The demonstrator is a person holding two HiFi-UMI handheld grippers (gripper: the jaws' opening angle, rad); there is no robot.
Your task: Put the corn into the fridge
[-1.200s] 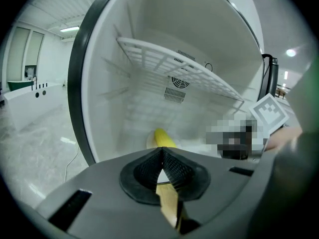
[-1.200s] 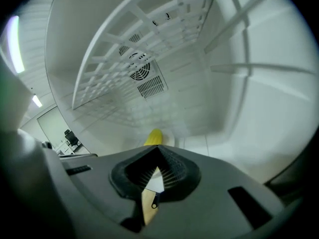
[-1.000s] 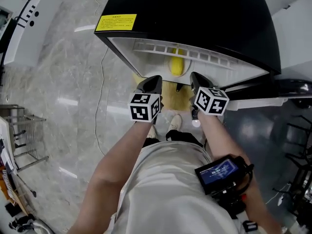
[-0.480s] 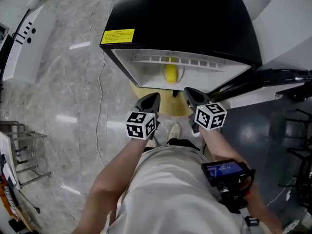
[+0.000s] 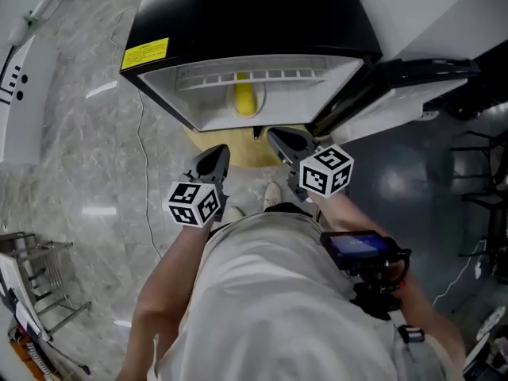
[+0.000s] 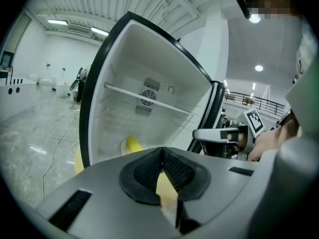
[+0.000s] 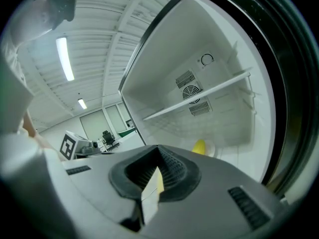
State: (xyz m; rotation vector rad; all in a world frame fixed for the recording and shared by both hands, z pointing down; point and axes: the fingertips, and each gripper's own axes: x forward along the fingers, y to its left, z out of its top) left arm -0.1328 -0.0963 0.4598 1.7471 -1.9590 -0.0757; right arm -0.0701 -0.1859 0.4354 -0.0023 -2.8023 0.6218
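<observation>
The corn (image 5: 244, 99) is a yellow cob lying on a small white plate on the floor of the open fridge (image 5: 246, 14); it also shows as the corn (image 6: 133, 144) and the corn (image 7: 199, 146). My left gripper (image 5: 214, 159) hangs in front of the fridge opening, apart from the corn, its jaws shut with nothing between them. My right gripper (image 5: 278, 137) is beside it, a little nearer the opening, also shut and empty. A bare wire shelf (image 6: 149, 101) crosses the fridge above the corn.
The fridge door (image 5: 413, 86) stands open to the right. A yellow mat (image 5: 230, 145) lies under the fridge front, and a thin cable (image 5: 147, 181) runs over the marble floor at the left. A metal rack (image 5: 40, 276) stands at the lower left.
Both grippers have drawn back from the fridge opening toward the person and risen. The corn stays on its plate inside.
</observation>
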